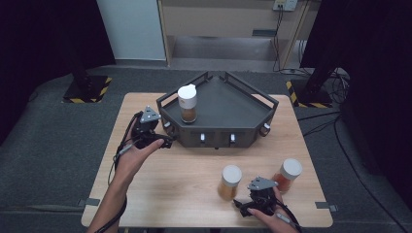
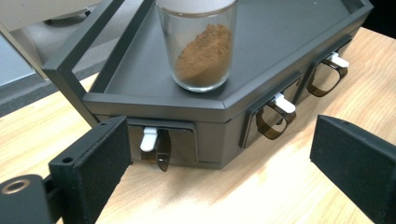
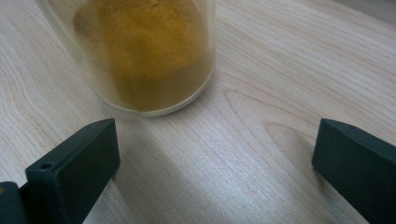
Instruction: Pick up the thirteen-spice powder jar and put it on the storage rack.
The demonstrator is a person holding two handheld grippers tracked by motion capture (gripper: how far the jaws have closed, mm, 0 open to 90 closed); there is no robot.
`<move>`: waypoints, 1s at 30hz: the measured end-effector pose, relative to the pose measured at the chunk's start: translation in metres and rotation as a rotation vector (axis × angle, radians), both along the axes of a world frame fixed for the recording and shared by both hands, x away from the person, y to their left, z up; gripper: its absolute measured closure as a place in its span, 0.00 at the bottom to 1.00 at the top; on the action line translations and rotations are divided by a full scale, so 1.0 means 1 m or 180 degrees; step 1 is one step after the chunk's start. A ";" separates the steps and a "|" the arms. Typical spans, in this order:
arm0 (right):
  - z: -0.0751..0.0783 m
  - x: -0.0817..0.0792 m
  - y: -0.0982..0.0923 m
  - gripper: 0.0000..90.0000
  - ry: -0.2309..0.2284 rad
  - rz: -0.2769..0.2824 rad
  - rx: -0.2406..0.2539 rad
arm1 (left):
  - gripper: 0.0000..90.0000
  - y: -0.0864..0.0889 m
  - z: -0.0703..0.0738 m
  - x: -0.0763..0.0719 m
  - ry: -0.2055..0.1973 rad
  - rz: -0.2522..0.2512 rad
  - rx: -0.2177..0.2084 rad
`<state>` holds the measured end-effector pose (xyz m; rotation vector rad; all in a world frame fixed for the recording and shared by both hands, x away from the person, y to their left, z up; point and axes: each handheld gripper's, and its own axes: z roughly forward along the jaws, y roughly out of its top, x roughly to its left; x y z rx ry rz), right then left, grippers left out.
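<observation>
A dark grey many-sided rack [image 1: 243,104] stands at the back middle of the wooden table. On its left part stands a white-lidded glass jar of brown powder [image 1: 187,104], close ahead as the brown jar [image 2: 203,51] in the left gripper view. My left gripper [image 1: 166,141] hovers at the rack's front left corner, open [image 2: 219,154], with nothing between its jaws. My right gripper [image 1: 239,206] rests near the table's front edge, open [image 3: 215,154]. Just ahead of it, apart from the jaws, stands a jar of yellow powder [image 1: 229,182] [image 3: 144,51].
A third jar with orange-red powder [image 1: 287,174] stands to the right of my right hand. The rack's front face carries small drawers with brown loop handles and white tabs [image 2: 284,103]. A raised rail [image 2: 79,51] runs around the rack. Bare table [image 1: 184,170] lies between the hands.
</observation>
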<state>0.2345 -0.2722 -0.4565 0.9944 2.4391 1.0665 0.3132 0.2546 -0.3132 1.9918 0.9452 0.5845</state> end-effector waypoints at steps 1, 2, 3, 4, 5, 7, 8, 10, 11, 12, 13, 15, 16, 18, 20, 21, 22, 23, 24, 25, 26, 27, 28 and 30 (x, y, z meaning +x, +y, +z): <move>0.000 0.000 0.000 0.01 0.0000 0.0000 0.0001 | 0.04 0.001 -0.001 -0.002 0.0000 0.0008 -0.0015; 0.000 0.000 0.000 0.01 0.0000 0.0000 0.0000 | 0.04 0.001 -0.002 -0.003 0.0002 0.0014 -0.0021; 0.000 0.000 0.000 0.01 0.0000 0.0000 0.0000 | 0.04 0.001 -0.003 -0.004 0.0006 0.0012 -0.0018; 0.000 0.000 0.000 0.01 0.0000 0.0000 0.0000 | 0.04 0.002 -0.004 -0.005 0.0008 0.0007 -0.0013; 0.000 0.000 0.000 0.01 -0.0001 -0.0001 -0.0001 | 0.04 0.003 -0.006 -0.006 0.0011 0.0005 -0.0013; 0.000 0.000 0.000 0.01 -0.0001 -0.0001 -0.0001 | 0.04 0.005 -0.008 -0.009 0.0014 0.0009 -0.0024; 0.000 0.000 0.000 0.01 -0.0001 -0.0001 -0.0001 | 0.04 0.006 -0.009 -0.009 0.0016 0.0013 -0.0026; 0.000 0.000 0.000 0.01 -0.0001 -0.0002 -0.0002 | 0.04 0.008 -0.012 -0.011 0.0032 0.0031 -0.0047; 0.000 0.000 0.000 0.01 -0.0001 -0.0002 -0.0002 | 0.04 0.008 -0.013 -0.012 0.0034 0.0039 -0.0055; 0.000 0.000 0.000 0.01 -0.0001 -0.0002 -0.0002 | 0.04 0.009 -0.014 -0.013 0.0040 0.0038 -0.0057; 0.000 0.000 0.000 0.01 -0.0001 -0.0001 -0.0002 | 0.04 0.009 -0.016 -0.014 0.0046 0.0039 -0.0059; 0.000 0.000 0.000 0.01 -0.0001 -0.0002 -0.0002 | 0.04 0.010 -0.019 -0.016 0.0062 0.0044 -0.0056; 0.000 0.000 0.000 0.01 -0.0001 -0.0002 -0.0001 | 0.04 0.011 -0.021 -0.018 0.0077 0.0052 -0.0051; 0.000 0.000 0.000 0.01 -0.0001 -0.0001 -0.0001 | 0.04 0.012 -0.024 -0.020 0.0095 0.0054 -0.0050; 0.000 0.000 0.000 0.01 -0.0001 -0.0001 -0.0001 | 0.04 0.014 -0.028 -0.022 0.0114 0.0060 -0.0053; 0.000 0.000 0.000 0.01 -0.0001 -0.0001 -0.0001 | 0.04 0.015 -0.030 -0.024 0.0120 0.0066 -0.0062; 0.000 0.000 0.000 0.01 -0.0001 -0.0002 -0.0001 | 0.04 0.015 -0.031 -0.025 0.0126 0.0072 -0.0060; 0.000 0.000 0.000 0.01 -0.0001 -0.0001 -0.0002 | 0.04 0.016 -0.034 -0.027 0.0134 0.0076 -0.0068; 0.000 0.000 0.000 0.01 -0.0001 -0.0002 -0.0002 | 0.04 0.017 -0.035 -0.027 0.0138 0.0079 -0.0066; 0.000 0.000 0.000 0.01 -0.0001 -0.0002 -0.0001 | 0.04 0.017 -0.037 -0.028 0.0149 0.0081 -0.0052; 0.000 0.000 0.000 0.01 -0.0001 -0.0001 -0.0002 | 0.04 0.017 -0.039 -0.029 0.0156 0.0086 -0.0047; 0.000 0.000 0.000 0.01 -0.0001 -0.0001 -0.0002 | 0.04 0.018 -0.040 -0.030 0.0162 0.0091 -0.0046; 0.000 0.000 0.000 0.01 -0.0001 -0.0001 -0.0001 | 0.04 0.018 -0.041 -0.031 0.0170 0.0094 -0.0052; 0.000 0.000 0.000 0.01 -0.0001 -0.0001 -0.0001 | 0.04 0.019 -0.044 -0.033 0.0175 0.0102 -0.0062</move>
